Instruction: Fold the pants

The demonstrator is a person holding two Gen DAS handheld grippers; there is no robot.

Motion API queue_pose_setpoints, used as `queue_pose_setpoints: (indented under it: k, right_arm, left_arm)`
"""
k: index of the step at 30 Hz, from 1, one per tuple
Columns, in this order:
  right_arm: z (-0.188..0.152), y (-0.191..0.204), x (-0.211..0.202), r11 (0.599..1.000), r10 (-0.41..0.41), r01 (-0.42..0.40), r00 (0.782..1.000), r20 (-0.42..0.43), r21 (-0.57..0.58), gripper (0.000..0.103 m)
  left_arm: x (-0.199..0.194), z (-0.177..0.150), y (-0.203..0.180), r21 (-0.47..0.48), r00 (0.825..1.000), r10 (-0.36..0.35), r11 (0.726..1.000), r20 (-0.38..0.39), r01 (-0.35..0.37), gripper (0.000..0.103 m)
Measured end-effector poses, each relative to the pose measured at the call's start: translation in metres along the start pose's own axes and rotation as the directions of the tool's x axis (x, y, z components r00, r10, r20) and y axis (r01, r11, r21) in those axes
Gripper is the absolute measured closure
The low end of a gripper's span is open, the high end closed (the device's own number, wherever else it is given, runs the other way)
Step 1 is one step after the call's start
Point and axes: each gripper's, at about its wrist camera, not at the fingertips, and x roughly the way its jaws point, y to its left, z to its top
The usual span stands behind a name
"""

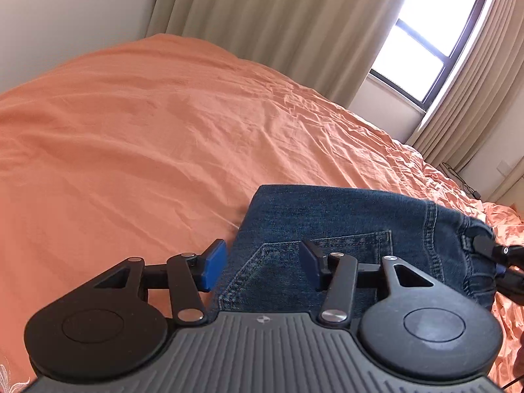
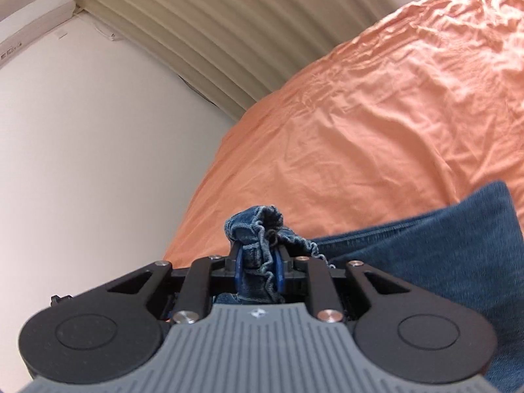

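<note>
Lying folded on the orange bedsheet (image 1: 147, 124), the blue jeans (image 1: 327, 219) sit back pocket (image 1: 314, 262) up, just ahead of the left gripper (image 1: 262, 263). Left jaws apart, the blue pads (image 1: 214, 262) straddle the jeans' edge without pinching. Right gripper (image 2: 258, 270) is clamped on a bunched frayed hem (image 2: 258, 226), lifted off the sheet. Beige curtains (image 1: 262, 9) and a window (image 1: 432, 42) are behind.

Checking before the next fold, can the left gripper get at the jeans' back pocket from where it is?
Probably yes: the left gripper is open right over the back pocket, nothing between them.
</note>
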Motion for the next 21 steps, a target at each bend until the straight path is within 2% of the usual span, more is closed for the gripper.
queue_pose_setpoints:
  k: [3,5,8,12,15,17,21]
  right_arm:
    - [0.017,0.014,-0.025,0.999,-0.028,0.029,0.999,0.022,-0.037,0.088]
    - [0.022,0.009,-0.034,0.996,-0.078,0.079,0.997,0.028,-0.036,0.088]
    - [0.015,-0.03,-0.043,0.984,-0.175,0.174,0.985,0.005,0.034,0.088]
    - [-0.017,-0.106,-0.041,0.94,-0.288,0.291,0.957,-0.047,0.175,0.088]
    - [-0.028,-0.124,-0.041,0.937,-0.261,0.263,0.965,-0.037,0.229,0.089]
    - [-0.024,-0.107,-0.047,0.949,-0.255,0.253,0.967,-0.016,0.189,0.089]
    - [-0.003,-0.058,-0.066,0.981,-0.189,0.187,0.98,0.067,0.044,0.089]
  left_arm:
    - [0.0,0.005,-0.008,0.017,1.0,-0.019,1.0,0.008,0.019,0.044]
    - [0.005,0.006,-0.013,0.039,0.999,-0.032,0.999,0.002,0.032,0.044]
    - [0.02,0.003,-0.021,0.064,0.999,-0.044,0.997,-0.029,0.046,0.044]
    - [0.041,-0.005,-0.029,0.102,0.997,-0.045,0.993,-0.065,0.051,0.044]
    - [0.048,-0.008,-0.031,0.105,0.995,-0.056,0.992,-0.085,0.064,0.045]
    - [0.049,-0.007,-0.032,0.114,0.995,-0.057,0.991,-0.081,0.066,0.045]
    - [0.049,-0.002,-0.032,0.11,0.995,-0.076,0.99,-0.072,0.083,0.045]
